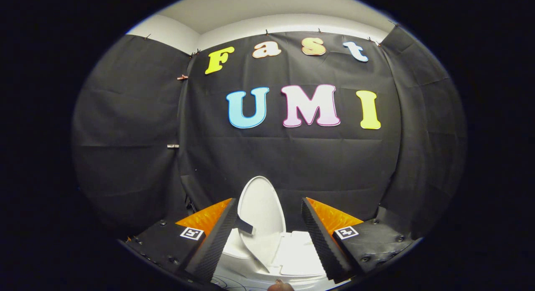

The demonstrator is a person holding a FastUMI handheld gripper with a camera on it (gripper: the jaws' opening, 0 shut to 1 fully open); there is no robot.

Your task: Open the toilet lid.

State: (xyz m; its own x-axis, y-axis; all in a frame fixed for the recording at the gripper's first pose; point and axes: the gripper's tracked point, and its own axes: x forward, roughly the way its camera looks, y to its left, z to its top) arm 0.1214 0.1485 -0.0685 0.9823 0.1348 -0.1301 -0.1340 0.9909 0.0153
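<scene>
My gripper point(267, 228) hangs wide open, holding nothing. Between my fingers the toilet lid point(261, 215) stands upright, raised off the white toilet point(292, 257) ahead.

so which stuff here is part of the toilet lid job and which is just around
Job:
- toilet lid, raised upright between the fingers
- toilet below it
- gripper, fingers spread, pressing nothing

Just around:
- black cloth wall
- clips pinning the cloth

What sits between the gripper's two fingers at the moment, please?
In the gripper view, the raised toilet lid stands upright between the open gripper fingers, nearer one finger than the other; neither presses on it.
</scene>
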